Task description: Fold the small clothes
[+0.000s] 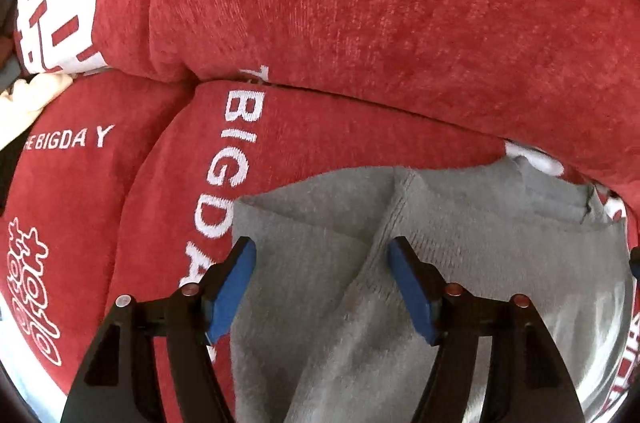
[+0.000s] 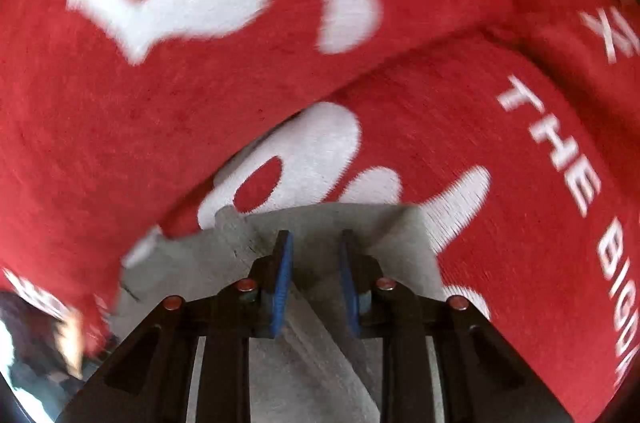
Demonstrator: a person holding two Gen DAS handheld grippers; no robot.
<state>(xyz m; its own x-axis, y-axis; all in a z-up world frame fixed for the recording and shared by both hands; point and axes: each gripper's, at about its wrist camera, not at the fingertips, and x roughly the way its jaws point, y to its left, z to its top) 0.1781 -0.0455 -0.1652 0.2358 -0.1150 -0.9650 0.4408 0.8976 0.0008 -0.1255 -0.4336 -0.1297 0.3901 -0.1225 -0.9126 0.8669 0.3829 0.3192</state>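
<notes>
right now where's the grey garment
In the left wrist view the grey garment fills the lower right, lying on the red blanket printed with white letters, directly under the open left claw.

The left claw (image 1: pixel 322 259) is hanging open over a grey sock (image 1: pixel 460 255), which is lying on red cloth (image 1: pixel 360 3) with white letters at nine o'clock.

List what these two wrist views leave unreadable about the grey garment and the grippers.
- Grey garment: type and full outline, cut off by the left view's lower edge.
- Right gripper: whether it pinches cloth; right view is blurred.
- Red towel lettering: partly hidden by folds.
</notes>
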